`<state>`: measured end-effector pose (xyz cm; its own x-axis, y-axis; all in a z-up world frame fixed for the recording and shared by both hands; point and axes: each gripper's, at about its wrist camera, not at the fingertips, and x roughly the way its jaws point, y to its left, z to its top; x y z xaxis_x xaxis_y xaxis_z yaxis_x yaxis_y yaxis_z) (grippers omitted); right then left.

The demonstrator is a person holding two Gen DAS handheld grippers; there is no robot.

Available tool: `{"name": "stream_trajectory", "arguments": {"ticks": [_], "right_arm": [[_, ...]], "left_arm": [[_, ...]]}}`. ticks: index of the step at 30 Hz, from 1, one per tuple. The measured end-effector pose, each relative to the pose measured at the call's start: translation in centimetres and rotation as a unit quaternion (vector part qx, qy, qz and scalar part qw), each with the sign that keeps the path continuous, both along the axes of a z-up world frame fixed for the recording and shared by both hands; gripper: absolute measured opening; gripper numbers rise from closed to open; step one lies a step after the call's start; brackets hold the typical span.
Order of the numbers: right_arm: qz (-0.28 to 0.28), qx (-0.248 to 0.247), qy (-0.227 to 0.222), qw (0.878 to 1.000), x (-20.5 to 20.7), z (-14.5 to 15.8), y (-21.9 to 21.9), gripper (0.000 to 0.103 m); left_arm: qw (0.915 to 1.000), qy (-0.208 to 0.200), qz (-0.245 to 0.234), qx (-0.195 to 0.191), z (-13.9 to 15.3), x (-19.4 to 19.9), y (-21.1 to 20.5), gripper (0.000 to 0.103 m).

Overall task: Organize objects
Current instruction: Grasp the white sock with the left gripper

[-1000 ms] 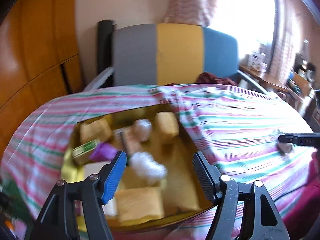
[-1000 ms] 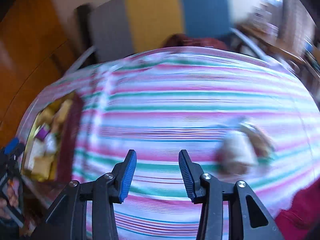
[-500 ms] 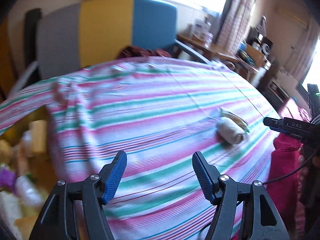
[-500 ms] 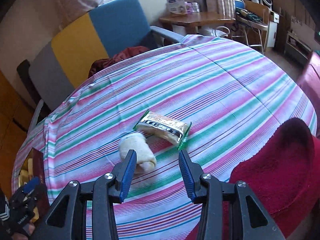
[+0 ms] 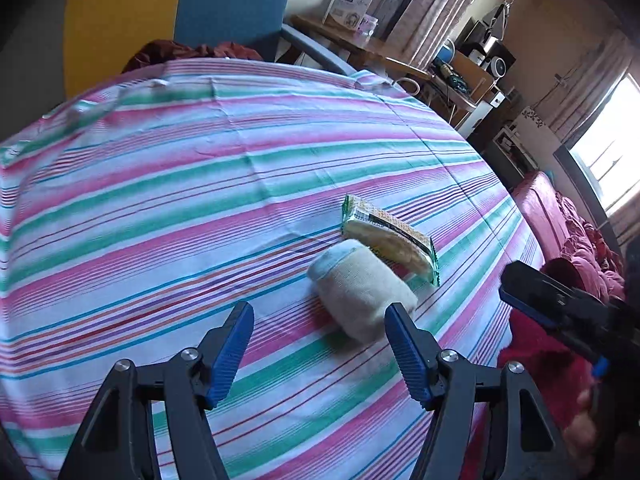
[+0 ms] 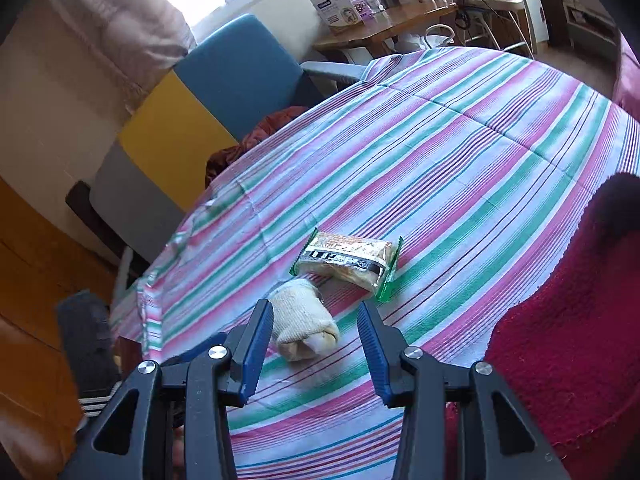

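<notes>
A rolled cream sock point(image 5: 362, 288) lies on the striped tablecloth point(image 5: 160, 200), touching a green-edged snack packet point(image 5: 388, 236) behind it. My left gripper point(image 5: 320, 308) hovers just short of the roll with its jaws opening; nothing is between them, and the roll sits ahead of the right fingertip. In the right wrist view, my right gripper point(image 6: 316, 308) stands open just in front of the same sock roll point(image 6: 302, 320), its pads not touching it. The snack packet point(image 6: 348, 260) lies beyond. The right gripper's fingers point(image 5: 540, 292) show at the left view's right edge.
A dark red cloth point(image 6: 560, 340) covers the table's near right edge. A chair point(image 6: 224, 80) in grey, yellow and blue stands behind the table, with a cluttered wooden desk point(image 6: 380, 20) further back. Wooden cupboards point(image 6: 32, 260) are on the left.
My left gripper swung right, away from the gold box of items, to the sock roll and packet. My right gripper rolled and closed in on the sock roll.
</notes>
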<state>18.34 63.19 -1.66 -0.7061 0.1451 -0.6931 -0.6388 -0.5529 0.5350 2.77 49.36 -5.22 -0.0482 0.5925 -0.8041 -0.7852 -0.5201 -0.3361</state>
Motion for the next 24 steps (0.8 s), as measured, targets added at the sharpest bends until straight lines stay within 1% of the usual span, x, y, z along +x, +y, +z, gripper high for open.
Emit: {"name": "stream_trajectory", "arguments": {"ticks": [4, 7, 9, 10, 11, 12, 14, 17, 20, 22, 24], "right_arm": [[-0.008, -0.014, 0.017, 1.0, 0.4, -0.2, 0.3, 0.044], [-0.006, -0.016, 0.021, 1.0, 0.4, -0.1, 0.3, 0.044], [-0.007, -0.017, 0.025, 1.0, 0.5, -0.2, 0.3, 0.044], [-0.008, -0.019, 0.027, 0.999, 0.6, -0.2, 0.4, 0.044], [-0.008, -0.022, 0.028, 0.999, 0.6, -0.2, 0.4, 0.044], [-0.009, -0.024, 0.028, 0.999, 0.7, -0.3, 0.4, 0.044], [-0.008, -0.027, 0.025, 0.999, 0.6, -0.4, 0.5, 0.044], [0.005, -0.03, 0.001, 1.0, -0.2, -0.6, 0.5, 0.044], [0.037, -0.03, -0.047, 0.998, -1.9, -1.0, 0.4, 0.044], [0.071, -0.016, -0.089, 0.993, -3.6, -1.0, 0.1, 0.044], [0.11, 0.008, -0.124, 0.986, -5.3, -1.0, -0.1, 0.044]], "left_arm": [[0.9999, -0.009, 0.002, -0.007, -1.1, 0.1, 2.4, 0.069], [0.9997, -0.022, 0.001, -0.009, -1.8, 0.2, 4.3, 0.069], [0.9997, -0.02, -0.003, -0.017, -2.5, 0.3, 5.5, 0.07], [0.9995, -0.024, -0.009, -0.018, -3.0, 0.4, 5.9, 0.069], [0.9991, -0.034, -0.017, -0.017, -3.4, 0.5, 6.2, 0.062], [0.9991, -0.034, -0.021, -0.011, -3.3, 0.7, 6.0, 0.061], [0.9993, -0.021, -0.031, -0.003, -2.9, 1.2, 5.3, 0.058], [0.999, -0.006, -0.044, -0.003, -2.4, 1.3, 3.0, 0.056], [0.9986, -0.015, -0.05, -0.006, -2.4, 0.4, -0.5, 0.057], [0.9982, -0.016, -0.058, -0.007, -2.5, 0.0, -2.7, 0.057], [0.9978, -0.02, -0.063, -0.006, -2.5, -0.5, -5.5, 0.057]]}}
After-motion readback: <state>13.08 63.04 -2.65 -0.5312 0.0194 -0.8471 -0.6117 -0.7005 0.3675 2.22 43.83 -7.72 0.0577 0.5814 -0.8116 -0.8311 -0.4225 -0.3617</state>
